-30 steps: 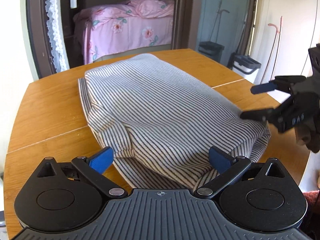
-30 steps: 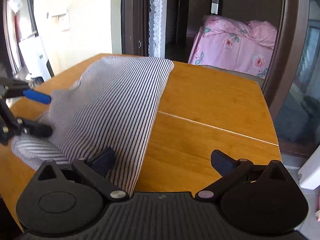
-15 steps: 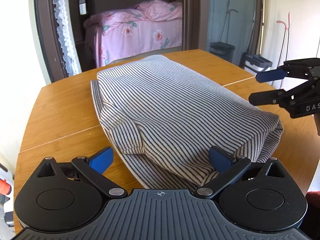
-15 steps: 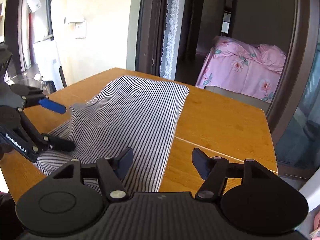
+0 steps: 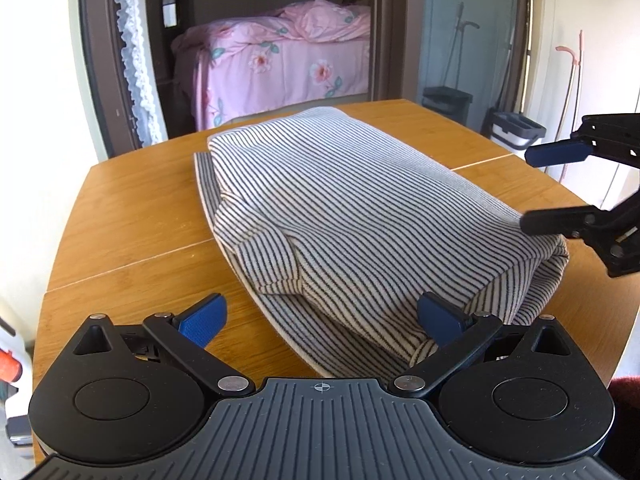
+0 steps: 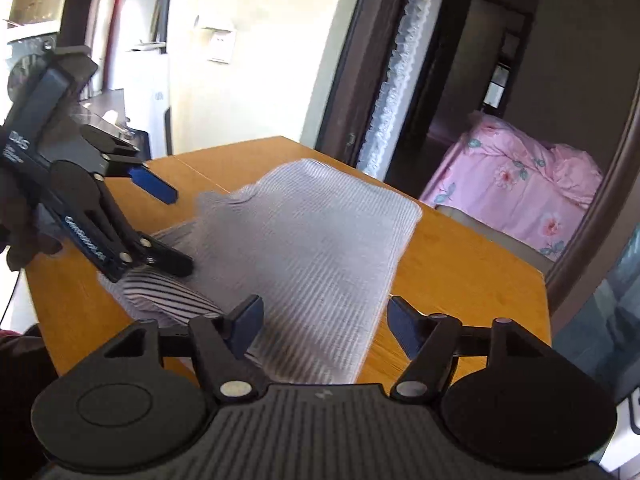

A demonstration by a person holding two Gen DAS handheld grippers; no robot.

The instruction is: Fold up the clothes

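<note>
1. Striped garment [image 5: 360,216] lies folded in a thick bundle across the middle of the wooden table [image 5: 132,216], its far end neat and square, its near end lumpy with loose layers showing

2. Left gripper [image 5: 320,320] sits low at the near edge of the bundle with its jaws spread wide; the right-hand pad rests against the cloth, the other stands over bare table, and nothing is pinched

3. Right gripper [image 6: 324,322] hangs over the garment's other side, jaws apart and opening, with cloth under them but none clamped; in the left wrist view its lower finger looks to touch the top layer or nearly so

4. Handling, as a judgement: soft knit, light and floppy, stiff nowhere, so it will sag and slide off itself if lifted by one layer; the wood looks smooth, so the bundle may skid when pushed

5. Best hold is likely at the near corners, pinching all layers together at the folded edge, one gripper to each corner

6. The near end looks unfinished; the fold seems mostly done
</note>
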